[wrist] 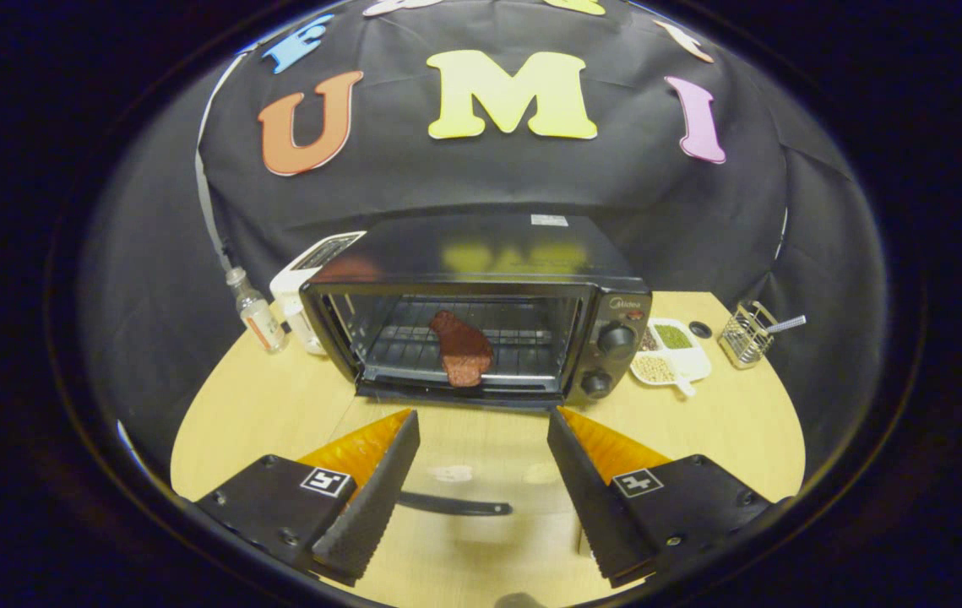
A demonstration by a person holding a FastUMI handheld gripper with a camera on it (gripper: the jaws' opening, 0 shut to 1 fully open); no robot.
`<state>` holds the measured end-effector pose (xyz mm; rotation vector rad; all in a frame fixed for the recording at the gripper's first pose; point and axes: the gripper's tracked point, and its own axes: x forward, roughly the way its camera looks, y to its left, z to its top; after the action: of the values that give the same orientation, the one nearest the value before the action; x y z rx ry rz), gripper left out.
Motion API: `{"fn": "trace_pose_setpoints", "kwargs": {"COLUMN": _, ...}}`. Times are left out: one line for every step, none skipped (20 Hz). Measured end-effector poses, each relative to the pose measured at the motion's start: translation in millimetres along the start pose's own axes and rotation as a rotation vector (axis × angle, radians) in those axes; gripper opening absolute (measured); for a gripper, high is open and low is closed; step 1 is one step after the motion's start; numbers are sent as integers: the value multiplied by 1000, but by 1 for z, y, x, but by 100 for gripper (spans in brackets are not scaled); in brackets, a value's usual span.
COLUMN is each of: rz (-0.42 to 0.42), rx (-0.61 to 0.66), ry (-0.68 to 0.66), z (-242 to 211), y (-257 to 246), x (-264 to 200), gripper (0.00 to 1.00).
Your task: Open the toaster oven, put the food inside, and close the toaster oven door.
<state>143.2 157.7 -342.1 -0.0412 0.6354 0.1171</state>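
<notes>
I see a light wood table (278, 414) carrying the toaster oven (481, 312), its glass door (481, 498) dropped flat over the wood. Left of the oven stand a bottle (258, 314) and a white appliance (305, 291); right sit a divided dish (671, 353) and wire holder (747, 335)

The toaster oven (481, 308) is a black box with a dark shiny top. It stands on the wooden table, beyond the gripper's fingers. Its glass door (464, 481) is open and lies flat in front of it, and the handle of the door is between the fingers. On the right side of the oven there are two round knobs. The food (461, 348), a reddish-brown piece, lies inside on the wire rack, near the front edge.
</notes>
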Motion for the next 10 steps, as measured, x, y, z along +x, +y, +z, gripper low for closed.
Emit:
{"fn": "trace_pose_setpoints", "kwargs": {"rz": 7, "rx": -3, "ry": 16, "z": -13, "y": 2, "x": -5, "gripper": 97}}
{"fn": "trace_pose_setpoints", "kwargs": {"rz": 8, "rx": -8, "ry": 34, "z": -24, "y": 1, "x": -7, "gripper": 97}}
{"fn": "trace_pose_setpoints", "kwargs": {"rz": 9, "rx": -15, "ry": 50, "z": -35, "y": 0, "x": -10, "gripper": 98}}
{"fn": "trace_pose_setpoints", "kwargs": {"rz": 11, "rx": -24, "ry": 64, "z": -45, "y": -1, "x": -12, "gripper": 98}}
{"fn": "trace_pose_setpoints", "kwargs": {"rz": 15, "rx": -29, "ry": 79, "z": -57, "y": -1, "x": -14, "gripper": 97}}
{"fn": "trace_pose_setpoints", "kwargs": {"rz": 21, "rx": -28, "ry": 97, "z": -69, "y": 0, "x": -15, "gripper": 98}}
{"fn": "trace_pose_setpoints", "kwargs": {"rz": 27, "rx": -23, "ry": 118, "z": -82, "y": 1, "x": -15, "gripper": 98}}
{"fn": "trace_pose_setpoints", "kwargs": {"rz": 33, "rx": -18, "ry": 139, "z": -93, "y": 2, "x": -15, "gripper": 98}}
{"fn": "trace_pose_setpoints", "kwargs": {"rz": 35, "rx": -14, "ry": 157, "z": -105, "y": 3, "x": -13, "gripper": 97}}
{"fn": "trace_pose_setpoints", "kwargs": {"rz": 39, "rx": -10, "ry": 173, "z": -114, "y": 4, "x": -12, "gripper": 98}}
